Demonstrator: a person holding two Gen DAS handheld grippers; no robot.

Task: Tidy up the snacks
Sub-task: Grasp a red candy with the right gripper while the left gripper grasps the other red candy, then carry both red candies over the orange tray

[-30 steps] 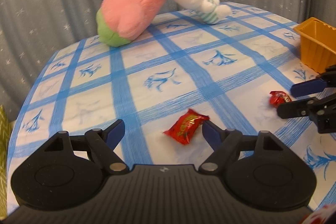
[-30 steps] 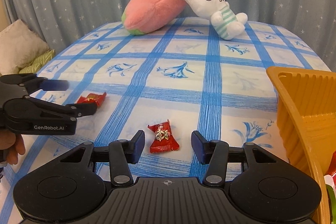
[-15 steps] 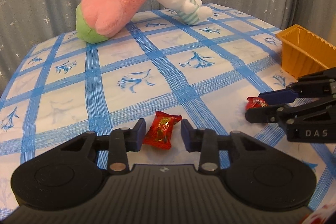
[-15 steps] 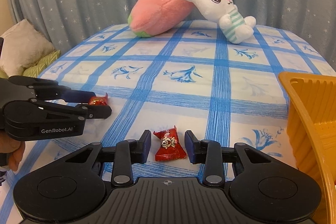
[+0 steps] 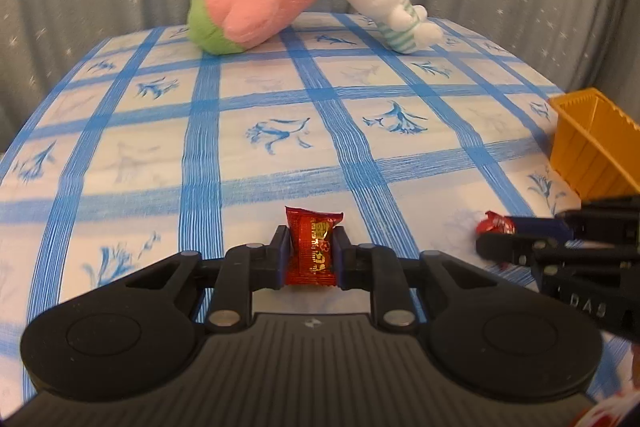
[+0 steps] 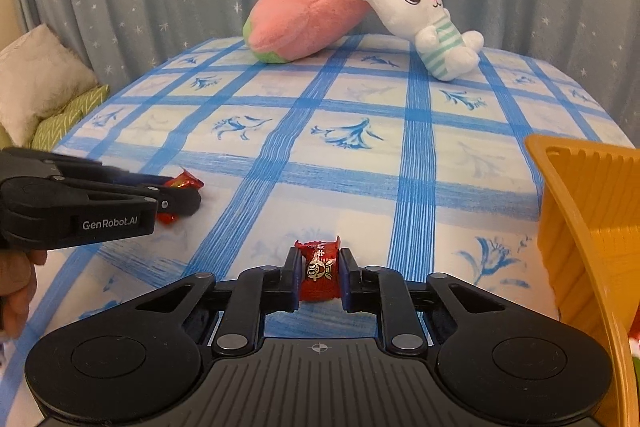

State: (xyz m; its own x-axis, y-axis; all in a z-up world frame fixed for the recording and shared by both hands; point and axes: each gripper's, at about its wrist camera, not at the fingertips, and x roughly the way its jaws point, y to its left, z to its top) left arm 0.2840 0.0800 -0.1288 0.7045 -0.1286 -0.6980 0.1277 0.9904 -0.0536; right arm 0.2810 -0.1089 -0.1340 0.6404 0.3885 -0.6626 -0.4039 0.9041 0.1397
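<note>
Now both pickups are made, the left gripper [image 5: 310, 253] clamping one red candy [image 5: 311, 247] and the right gripper [image 6: 320, 277] another red sweet [image 6: 319, 269], so each needs lifting toward the orange bin [image 6: 580, 227].

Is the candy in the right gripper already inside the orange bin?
No: the right gripper pinches the red candy over the checked tablecloth, beside the orange bin.
</note>
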